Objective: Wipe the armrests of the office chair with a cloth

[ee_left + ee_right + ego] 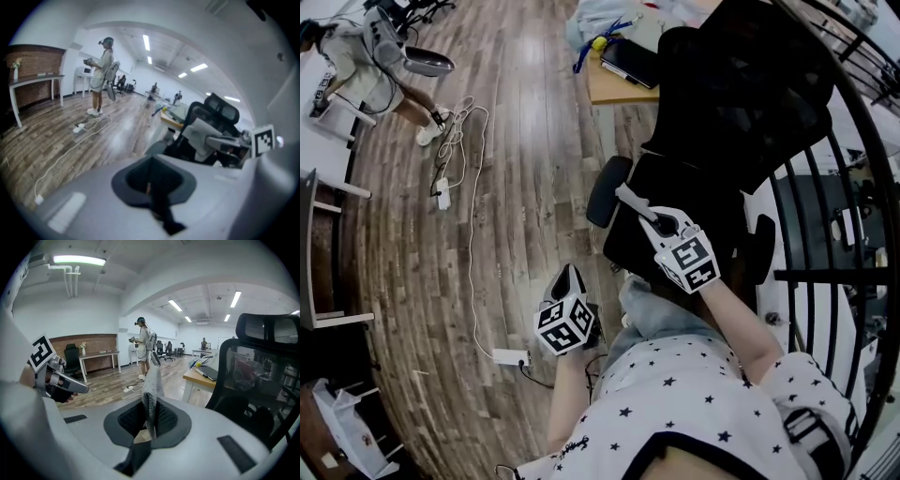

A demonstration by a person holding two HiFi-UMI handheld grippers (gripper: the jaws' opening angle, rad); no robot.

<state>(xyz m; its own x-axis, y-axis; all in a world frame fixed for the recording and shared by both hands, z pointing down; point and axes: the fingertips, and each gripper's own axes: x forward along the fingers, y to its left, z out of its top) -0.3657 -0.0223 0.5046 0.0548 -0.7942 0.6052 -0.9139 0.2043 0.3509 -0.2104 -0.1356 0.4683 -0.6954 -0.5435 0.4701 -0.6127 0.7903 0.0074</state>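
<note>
The black office chair (pixel 722 122) stands in front of me, its mesh back to the right. Its left armrest (pixel 607 190) is near the floor side and its right armrest (pixel 759 246) is behind my right wrist. My right gripper (pixel 630 198) is over the seat, close to the left armrest, shut on a grey cloth (pixel 151 385) that sticks up between its jaws. The cloth (pixel 200 137) also shows from the left gripper view. My left gripper (pixel 568 277) hangs lower, beside my knee, away from the chair, its fingers together with nothing in them.
A white cable and a power strip (pixel 511 357) lie on the wooden floor to the left. A desk with a laptop (pixel 628 62) stands behind the chair. A black railing (pixel 825 234) runs on the right. A person (pixel 356 52) stands far off at the left.
</note>
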